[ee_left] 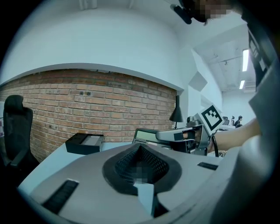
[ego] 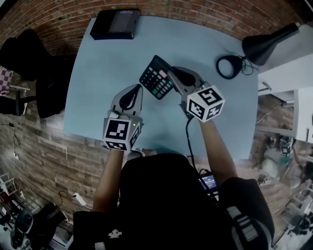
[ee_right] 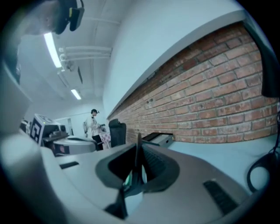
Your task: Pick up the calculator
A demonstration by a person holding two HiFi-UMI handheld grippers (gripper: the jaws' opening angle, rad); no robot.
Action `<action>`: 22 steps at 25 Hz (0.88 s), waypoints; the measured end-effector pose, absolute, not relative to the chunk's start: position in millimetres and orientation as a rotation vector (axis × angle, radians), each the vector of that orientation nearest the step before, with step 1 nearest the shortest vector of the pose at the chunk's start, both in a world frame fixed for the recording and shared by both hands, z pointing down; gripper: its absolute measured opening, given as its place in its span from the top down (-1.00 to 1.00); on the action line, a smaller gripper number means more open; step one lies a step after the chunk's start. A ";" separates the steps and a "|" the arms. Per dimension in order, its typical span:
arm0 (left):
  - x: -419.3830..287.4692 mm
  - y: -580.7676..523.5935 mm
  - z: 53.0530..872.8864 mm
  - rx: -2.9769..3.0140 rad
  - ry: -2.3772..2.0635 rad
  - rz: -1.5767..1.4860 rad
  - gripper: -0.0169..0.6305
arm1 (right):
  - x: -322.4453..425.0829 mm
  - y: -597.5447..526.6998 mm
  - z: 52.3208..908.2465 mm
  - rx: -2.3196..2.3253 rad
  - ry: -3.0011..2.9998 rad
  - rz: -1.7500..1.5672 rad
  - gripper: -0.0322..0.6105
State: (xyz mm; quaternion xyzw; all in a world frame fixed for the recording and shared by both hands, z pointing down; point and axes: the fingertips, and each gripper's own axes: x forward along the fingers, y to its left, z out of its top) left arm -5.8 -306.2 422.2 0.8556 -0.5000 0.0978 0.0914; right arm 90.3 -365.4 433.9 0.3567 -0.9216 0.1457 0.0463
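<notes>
I'm looking down on a pale blue table (ego: 98, 88) pushed against a brick wall (ego: 205, 14), with plank floor (ego: 44, 151) along its left side. My landmark is the black box (ego: 116, 24), which sits at the table's far left corner, close to the wall. It is flat and dark with a grey panel on top, and I cannot tell whether anything is in it. A black office chair (ego: 34, 63) stands on the floor left of the box. Well right of the box, at the table's other far corner, is a black desk lamp (ego: 269, 41) with a ring-shaped base.

In the right gripper view, a long white room with ceiling strip lights (ee_right: 51, 48) runs past the box, and a person (ee_right: 92, 123) stands far back in it.

The calculator (ego: 157, 76) is nearer to me than the box and to its right, over the middle of the table. It is tilted and looks held up off the surface. My right gripper (ego: 172, 77) grips it by its right edge, and in that gripper's own view the calculator runs edge-on between the narrowed fingers.

My left gripper (ego: 133, 89) hangs nearer still, below the box and just left of the calculator. Its fingertips are together and hold nothing.
</notes>
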 end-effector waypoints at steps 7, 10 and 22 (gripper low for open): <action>-2.8 -309.0 405.6 2.567 -1.506 0.253 0.92 | 92.6 -356.1 410.0 1.110 -2.805 0.287 0.76; -0.2 -312.3 396.0 2.573 -1.509 0.196 0.92 | 93.0 -353.0 403.7 1.103 -2.823 0.271 0.76; -16.8 -307.6 375.9 2.610 -1.558 0.146 0.92 | 74.1 -338.5 376.4 1.110 -2.872 0.238 0.76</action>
